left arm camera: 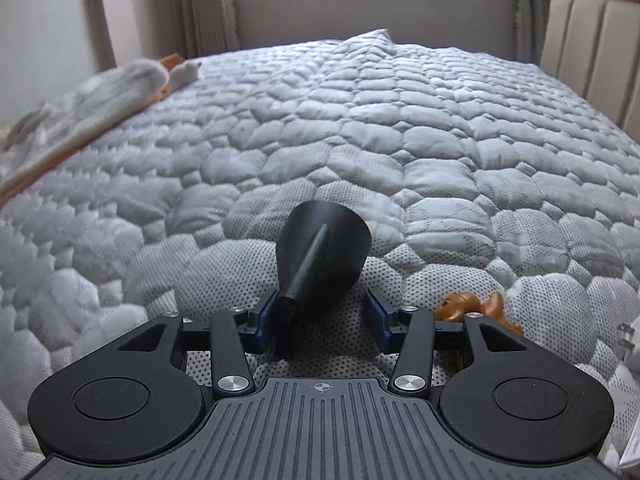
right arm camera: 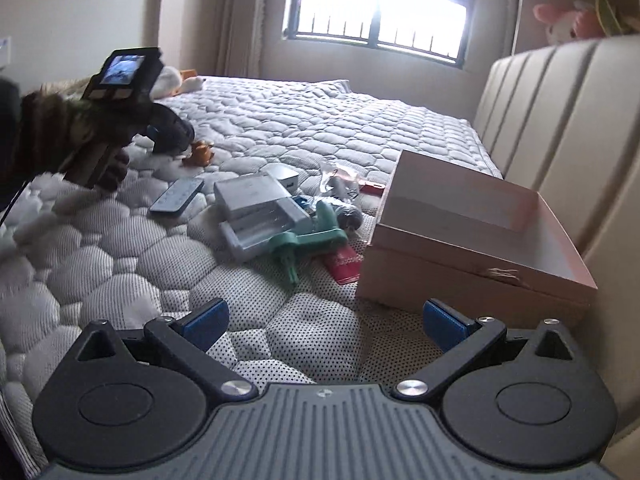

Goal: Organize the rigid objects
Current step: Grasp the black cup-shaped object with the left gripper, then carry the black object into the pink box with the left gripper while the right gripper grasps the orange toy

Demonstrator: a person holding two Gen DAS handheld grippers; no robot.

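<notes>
Nearest in my left wrist view, the left gripper (left arm camera: 322,318) stands spread around the narrow stem of a black funnel (left arm camera: 322,252) lying on the quilted mattress (left arm camera: 440,128). The left pad sits against the stem; the right pad is clear of it, so nothing is pinched yet. I judge the funnel light, stiff and smooth-walled, likely to slip. The stem is the place to take hold, since the flared cone is too wide. Just right of it lies a small orange figurine (left arm camera: 472,306).

In the right wrist view, the right gripper (right arm camera: 324,320) is spread wide, holding nothing, low over the mattress at the near edge. Beyond it, to the right, sits the open cardboard box (right arm camera: 472,236), with loose clutter to its left. Farther left, the hand (right arm camera: 108,168) grips the left tool, angled down toward the funnel.
</notes>
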